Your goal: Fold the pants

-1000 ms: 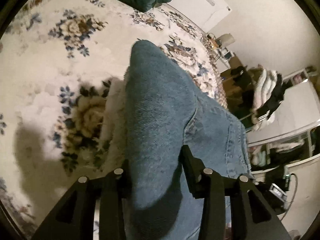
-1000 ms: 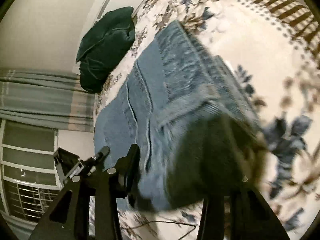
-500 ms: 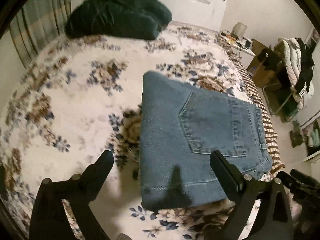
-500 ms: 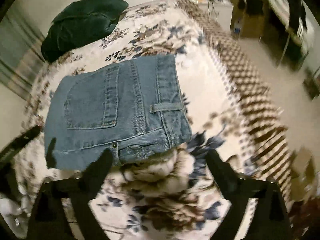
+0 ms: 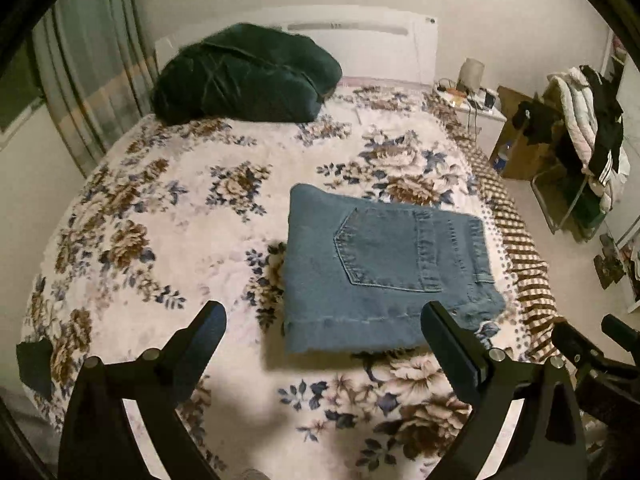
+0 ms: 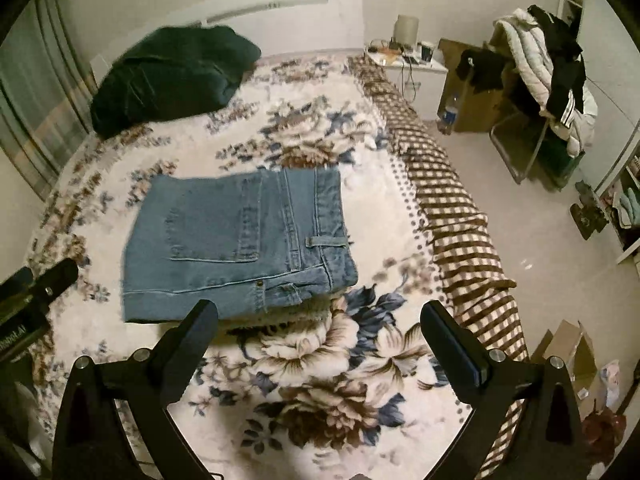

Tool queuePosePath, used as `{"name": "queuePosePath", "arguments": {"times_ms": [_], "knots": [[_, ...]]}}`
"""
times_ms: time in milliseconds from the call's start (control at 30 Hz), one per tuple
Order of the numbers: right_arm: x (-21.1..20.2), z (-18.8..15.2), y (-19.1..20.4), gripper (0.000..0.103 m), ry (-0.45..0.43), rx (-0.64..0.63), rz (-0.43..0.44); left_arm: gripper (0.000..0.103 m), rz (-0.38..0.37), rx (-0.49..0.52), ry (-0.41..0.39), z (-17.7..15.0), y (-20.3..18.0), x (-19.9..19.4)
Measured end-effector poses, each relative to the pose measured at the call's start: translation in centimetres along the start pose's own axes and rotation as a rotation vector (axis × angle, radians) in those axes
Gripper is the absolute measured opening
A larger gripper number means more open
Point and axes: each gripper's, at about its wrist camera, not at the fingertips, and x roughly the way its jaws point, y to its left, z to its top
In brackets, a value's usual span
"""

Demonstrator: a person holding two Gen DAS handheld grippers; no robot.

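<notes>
The blue denim pants (image 5: 384,268) lie folded into a flat rectangle on the floral bedspread (image 5: 160,240), back pocket up. They also show in the right wrist view (image 6: 240,240). My left gripper (image 5: 322,322) is open and empty, held above the bed just short of the pants' near edge. My right gripper (image 6: 320,320) is open and empty, also short of the near edge, toward the waistband corner. The left gripper's body (image 6: 36,292) shows at the left edge of the right wrist view.
A dark green pillow (image 5: 248,76) lies at the head of the bed. A checked sheet (image 6: 460,216) hangs over the bed's right side. A nightstand (image 6: 412,64), a cardboard box (image 6: 472,96) and a chair piled with clothes (image 6: 548,60) stand on the right.
Both grippers let go of the pants, opened wide and pulled back and up from them. The pants now lie folded flat on the bed.
</notes>
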Motion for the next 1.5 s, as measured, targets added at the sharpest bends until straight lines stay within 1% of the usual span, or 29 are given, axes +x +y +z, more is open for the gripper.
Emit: {"name": "queuePosePath", "arguments": {"times_ms": [133, 233, 500, 667, 800, 933, 1067, 1133, 1167, 1200, 1500], "knots": [[-5.9, -1.0, -0.5, 0.103, -0.046, -0.012, 0.017, 0.1, 0.025, -0.008, -0.044, -1.1, -0.6, -5.8], [-10.9, -2.1, -1.0, 0.103, -0.084, -0.029, 0.031, 0.1, 0.018, -0.019, -0.071, -2.1, -1.0, -9.9], [-25.3, -6.4, -2.9, 0.103, -0.192, -0.078, 0.056, 0.1, 0.033, -0.034, -0.147, -5.5, -2.3, -21.9], [-33.5, -9.0, -3.6, 0.103, -0.272, -0.114, 0.06, 0.1, 0.029, -0.044, -0.2, -7.2, -2.6, -28.0], [-39.0, -10.6, -3.7, 0.103, -0.326, -0.118, 0.071, 0.1, 0.039, -0.048, -0.239, -8.0, -2.2, -31.1], [-42.5, -11.5, -3.4, 0.103, -0.351, -0.117, 0.074, 0.1, 0.047, -0.053, -0.265, -8.7, -1.4, -33.5], [-45.1, -12.3, -2.4, 0.103, -0.361, -0.126, 0.07, 0.1, 0.049, -0.046, -0.273, -9.4, -0.7, -34.6], [-45.4, -12.2, -2.0, 0.103, -0.359, -0.129, 0.074, 0.1, 0.046, -0.046, -0.27, -9.7, -0.4, -34.7], [-45.8, -12.4, -1.6, 0.103, -0.364, -0.13, 0.071, 0.103, 0.038, -0.049, -0.263, -9.9, -0.2, -34.6], [-45.8, -12.5, -1.4, 0.103, -0.366, -0.131, 0.067, 0.103, 0.029, -0.052, -0.258, -10.1, 0.0, -34.7], [-44.4, -13.0, -0.4, 0.103, -0.336, -0.118, 0.055, 0.103, 0.031, -0.05, -0.242, -11.3, 0.9, -35.0]]}}
